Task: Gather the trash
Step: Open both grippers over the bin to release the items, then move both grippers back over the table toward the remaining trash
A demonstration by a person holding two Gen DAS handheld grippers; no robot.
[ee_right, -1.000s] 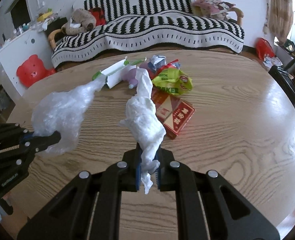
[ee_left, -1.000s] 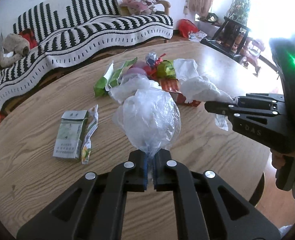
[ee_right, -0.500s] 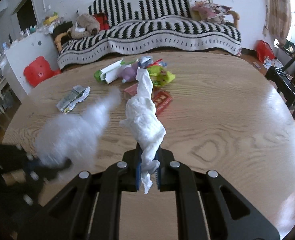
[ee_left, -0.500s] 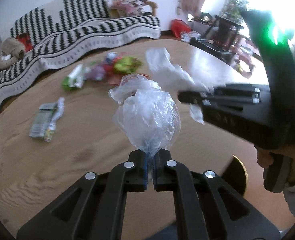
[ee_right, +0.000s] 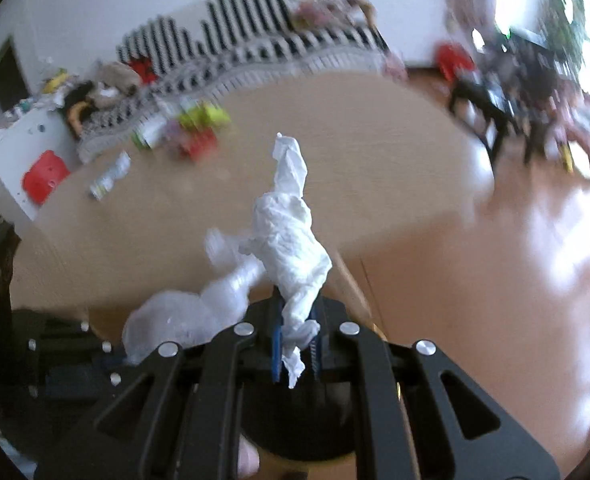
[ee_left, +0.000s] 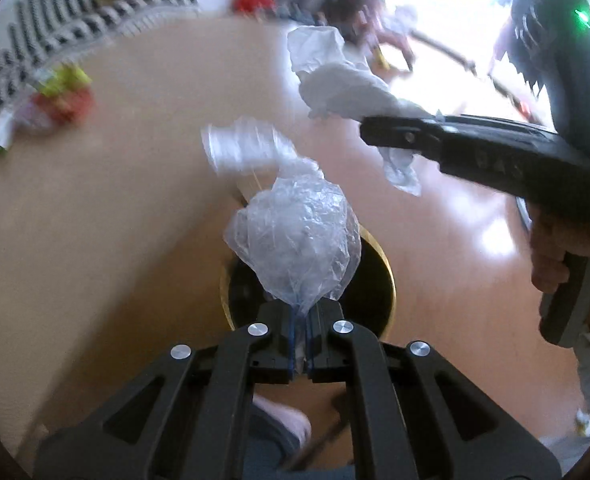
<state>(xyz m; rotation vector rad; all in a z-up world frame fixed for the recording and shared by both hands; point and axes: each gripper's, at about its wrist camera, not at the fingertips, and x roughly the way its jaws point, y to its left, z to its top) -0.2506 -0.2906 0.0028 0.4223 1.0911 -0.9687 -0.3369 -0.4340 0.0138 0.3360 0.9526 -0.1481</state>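
The left gripper (ee_left: 301, 344) pinches a clear plastic bag (ee_left: 295, 248). The bag is crinkly and puffed up like a ball, and it hangs right over a round dark bin (ee_left: 379, 280) with a gold rim on the floor. The right gripper (ee_right: 297, 344) squeezes a white tissue (ee_right: 291, 236). The tissue is crumpled and twisted, with a thin tip pointing to 12 o'clock. The wooden table (ee_right: 355, 152) sits behind, with blurry bright wrappers (ee_right: 195, 132) at 10 o'clock.

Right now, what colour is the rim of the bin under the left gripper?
Gold-yellow rim on the bin, black inside; the left wrist view shows it best.
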